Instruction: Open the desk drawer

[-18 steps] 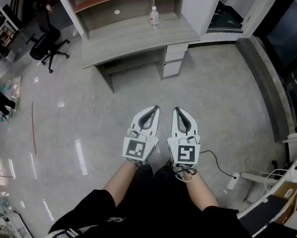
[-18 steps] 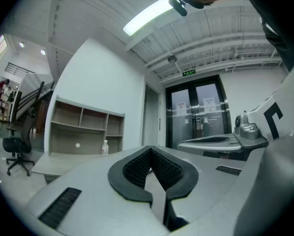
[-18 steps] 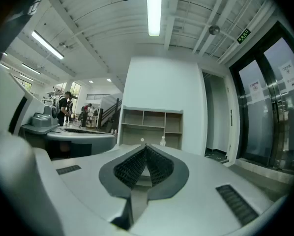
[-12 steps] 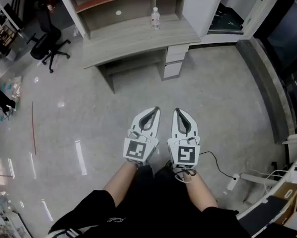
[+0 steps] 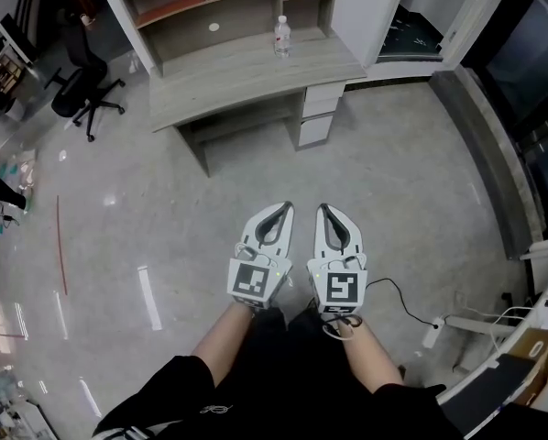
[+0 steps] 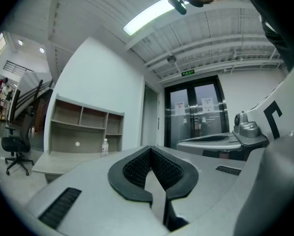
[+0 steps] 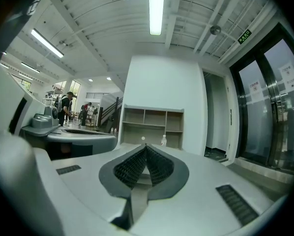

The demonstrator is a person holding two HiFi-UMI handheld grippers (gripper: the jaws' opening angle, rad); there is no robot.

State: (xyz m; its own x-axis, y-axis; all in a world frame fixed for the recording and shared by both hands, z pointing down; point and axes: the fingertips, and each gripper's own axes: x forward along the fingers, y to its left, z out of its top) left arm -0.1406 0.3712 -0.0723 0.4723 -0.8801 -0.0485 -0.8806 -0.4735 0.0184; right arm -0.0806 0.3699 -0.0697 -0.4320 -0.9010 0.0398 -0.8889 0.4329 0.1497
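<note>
A light wooden desk (image 5: 256,71) with a shelf unit on top stands far ahead across the floor. Its small drawers (image 5: 317,108) sit under the right end, closed. Both grippers hang side by side in front of me, far short of the desk. My left gripper (image 5: 284,207) is shut with nothing in it, and my right gripper (image 5: 325,207) is shut and empty too. In the left gripper view the desk (image 6: 63,159) lies at the left beyond the left gripper (image 6: 150,148). The right gripper (image 7: 145,147) points straight at the shelf unit (image 7: 154,127).
A water bottle (image 5: 281,35) stands on the desk top. A black office chair (image 5: 80,94) is left of the desk. A cable and power strip (image 5: 429,334) lie on the floor at my right. A white cabinet (image 5: 370,7) adjoins the desk. Polished floor stretches between me and the desk.
The desk has shifted slightly up and left in the head view. Both grippers stay shut and side by side.
</note>
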